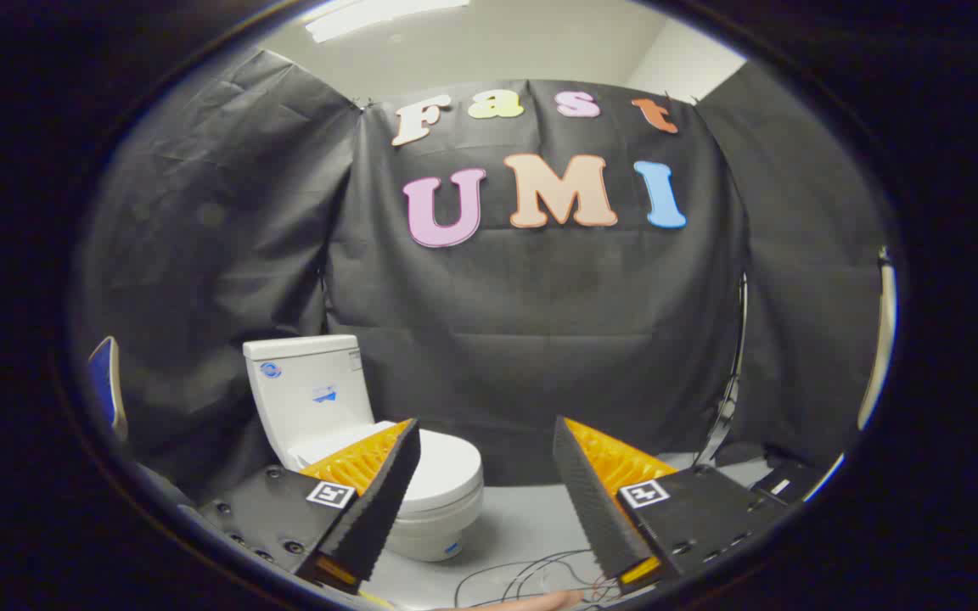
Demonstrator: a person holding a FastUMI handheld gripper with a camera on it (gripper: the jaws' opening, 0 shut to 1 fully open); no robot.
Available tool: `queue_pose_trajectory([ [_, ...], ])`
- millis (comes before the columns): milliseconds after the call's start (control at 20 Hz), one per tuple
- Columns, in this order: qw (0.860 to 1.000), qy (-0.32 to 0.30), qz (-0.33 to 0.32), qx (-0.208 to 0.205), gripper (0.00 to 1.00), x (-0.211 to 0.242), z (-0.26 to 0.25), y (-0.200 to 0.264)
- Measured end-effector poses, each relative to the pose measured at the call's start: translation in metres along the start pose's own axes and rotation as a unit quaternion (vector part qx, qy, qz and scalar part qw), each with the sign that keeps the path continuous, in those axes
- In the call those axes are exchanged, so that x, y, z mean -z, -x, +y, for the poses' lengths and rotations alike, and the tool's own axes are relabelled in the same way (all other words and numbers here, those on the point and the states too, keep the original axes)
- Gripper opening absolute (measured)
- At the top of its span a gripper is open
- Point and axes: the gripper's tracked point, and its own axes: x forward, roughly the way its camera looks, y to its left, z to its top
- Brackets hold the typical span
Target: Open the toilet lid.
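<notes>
A white toilet (345, 424) stands on the grey floor against the black cloth wall, beyond my left finger. Its lid (446, 467) lies flat and closed over the bowl, partly hidden behind that finger. The tank (306, 390) rises behind the lid. My gripper (486, 437) is open, with a wide gap between the fingers and nothing held. It hovers well short of the toilet, and the lid's front edge sits just right of the left fingertip.
Loose cables (514, 577) lie on the grey floor (523, 518) between the fingers. A thin stand (731, 373) leans at the wall on the right. Dark equipment (782, 479) sits on the floor at the far right.
</notes>
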Motion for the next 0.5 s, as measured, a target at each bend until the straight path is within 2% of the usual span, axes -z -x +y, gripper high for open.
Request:
queue_pose_trajectory([
  [100, 1.0, 0.005, 0.014, -0.002, 0.98, 0.006, 0.004, -0.013],
  [250, 1.0, 0.015, 0.017, -0.013, 0.98, 0.005, 0.014, -0.062],
  [350, 0.998, 0.033, -0.038, -0.033, 0.98, -0.006, 0.032, -0.088],
  [400, 0.997, 0.025, -0.06, -0.041, 0.98, -0.013, 0.042, -0.097],
  [500, 0.999, -0.006, -0.032, -0.029, 0.98, 0.016, 0.051, -0.105],
])
